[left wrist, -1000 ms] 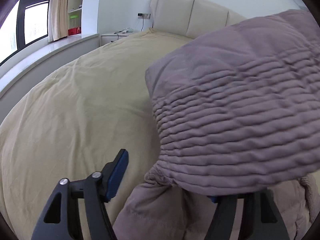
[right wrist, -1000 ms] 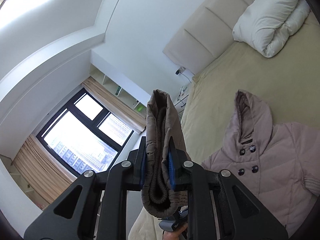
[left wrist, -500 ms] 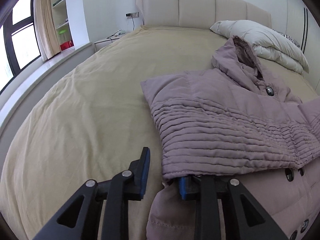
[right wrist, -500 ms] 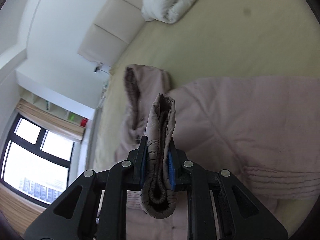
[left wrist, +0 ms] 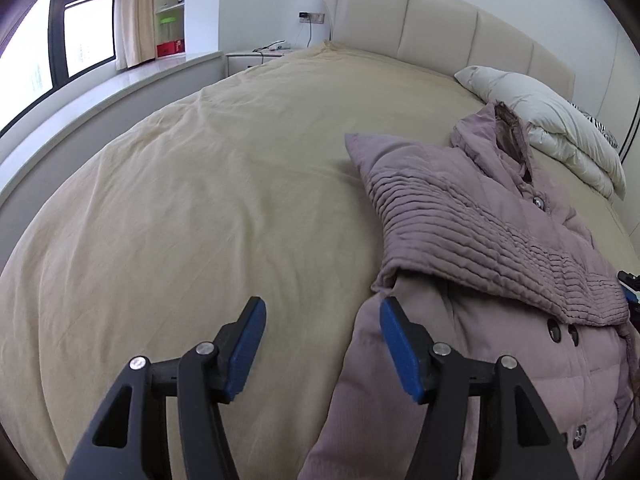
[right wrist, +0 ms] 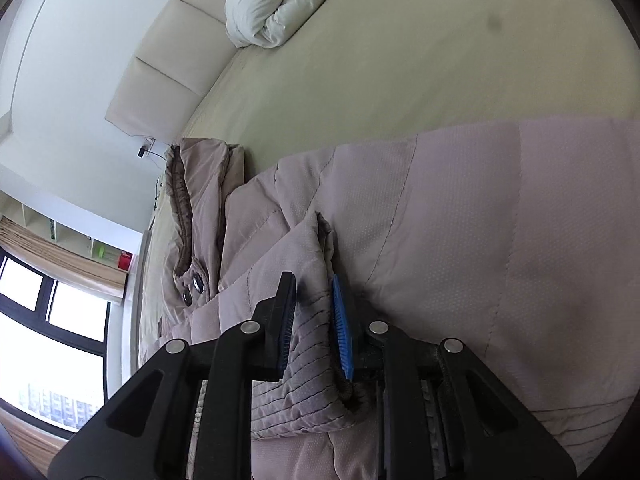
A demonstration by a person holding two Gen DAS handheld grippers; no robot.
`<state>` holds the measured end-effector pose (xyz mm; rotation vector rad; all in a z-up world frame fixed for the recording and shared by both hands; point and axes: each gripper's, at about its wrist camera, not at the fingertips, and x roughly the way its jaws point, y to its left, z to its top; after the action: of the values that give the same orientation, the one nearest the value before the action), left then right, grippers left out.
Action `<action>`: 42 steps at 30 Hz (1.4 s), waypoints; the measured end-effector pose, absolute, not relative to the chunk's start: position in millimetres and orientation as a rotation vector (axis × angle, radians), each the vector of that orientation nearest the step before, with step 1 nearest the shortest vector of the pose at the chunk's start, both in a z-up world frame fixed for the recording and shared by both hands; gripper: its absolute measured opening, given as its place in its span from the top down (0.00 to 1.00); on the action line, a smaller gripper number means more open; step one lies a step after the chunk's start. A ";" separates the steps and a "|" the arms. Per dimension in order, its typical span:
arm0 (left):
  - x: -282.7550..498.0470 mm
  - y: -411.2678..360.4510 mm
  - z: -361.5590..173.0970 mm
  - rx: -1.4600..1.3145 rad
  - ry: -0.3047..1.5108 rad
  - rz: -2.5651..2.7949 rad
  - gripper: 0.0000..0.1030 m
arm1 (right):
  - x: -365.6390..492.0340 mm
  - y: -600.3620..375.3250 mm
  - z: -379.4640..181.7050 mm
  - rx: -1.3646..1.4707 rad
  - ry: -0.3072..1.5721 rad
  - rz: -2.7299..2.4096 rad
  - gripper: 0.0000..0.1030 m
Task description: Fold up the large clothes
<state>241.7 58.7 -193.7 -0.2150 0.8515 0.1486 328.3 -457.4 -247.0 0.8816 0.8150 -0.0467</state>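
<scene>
A mauve hooded puffer coat (left wrist: 480, 344) lies front up on the beige bed (left wrist: 200, 208), at the right of the left wrist view. Its left sleeve (left wrist: 472, 224) is folded across the chest, ribbed cuff toward the right. My left gripper (left wrist: 320, 320) is open and empty at the coat's left edge. In the right wrist view my right gripper (right wrist: 314, 304) has its jaws parted a little, with the sleeve's cuff (right wrist: 316, 352) resting loosely between them over the coat body (right wrist: 480, 240). The hood (right wrist: 200, 184) lies toward the headboard.
A white pillow (left wrist: 552, 120) lies by the padded headboard (left wrist: 440, 16). A nightstand (left wrist: 256, 58) and a window ledge (left wrist: 100, 92) run along the bed's left side. The right gripper's tip shows at the right edge of the left wrist view (left wrist: 630, 284).
The right gripper carried the sleeve down across the coat's chest and loosened its jaws on the cuff. The left gripper drew back from under the sleeve and stands open.
</scene>
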 end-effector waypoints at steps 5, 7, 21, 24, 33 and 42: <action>226.4 58.5 -151.3 -0.176 0.703 0.169 0.40 | 307.7 -444.9 -186.0 0.749 0.712 -0.048 0.82; 248.3 44.7 -135.9 -0.125 0.665 0.133 0.40 | 304.0 -423.5 -173.4 0.696 0.717 0.028 0.82; 356.8 30.4 -228.3 0.111 0.866 0.130 0.55 | 319.6 -389.1 -241.5 0.756 0.868 0.153 0.87; 360.2 52.6 -226.8 -0.029 0.889 0.082 0.53 | 324.0 -380.7 -238.3 0.696 0.881 0.128 0.86; 312.0 58.5 -165.4 -0.034 0.711 0.071 0.70 | 320.4 -374.7 -218.8 0.664 0.894 0.109 0.83; 352.0 22.2 -224.3 0.117 0.907 0.050 0.71 | 332.1 -384.8 -242.7 0.694 0.890 0.157 0.84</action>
<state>352.0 22.2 -224.3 0.1175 0.9069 0.0504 332.1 -384.8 -242.8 0.6939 0.8898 0.1567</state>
